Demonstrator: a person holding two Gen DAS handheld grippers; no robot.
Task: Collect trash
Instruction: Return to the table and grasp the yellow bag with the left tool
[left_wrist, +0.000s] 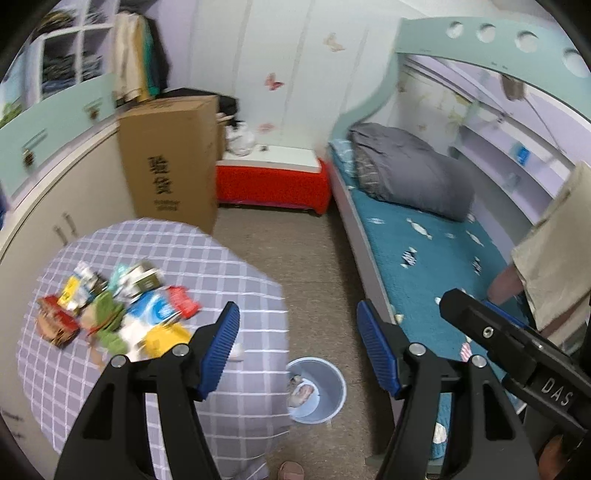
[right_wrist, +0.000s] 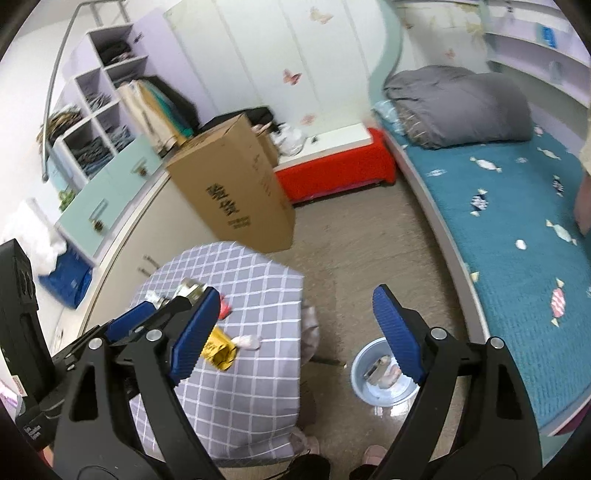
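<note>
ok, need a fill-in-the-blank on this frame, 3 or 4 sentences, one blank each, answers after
1. The pile of wrappers lies on a table with a ____ cloth.
2. The bin stands on the ____, between the table and the bed.
3. The left gripper and the right gripper both have jaws that are ____.
4. The tall cardboard box stands beside a ____ bench.

Missing words: checked; floor; open; red
</note>
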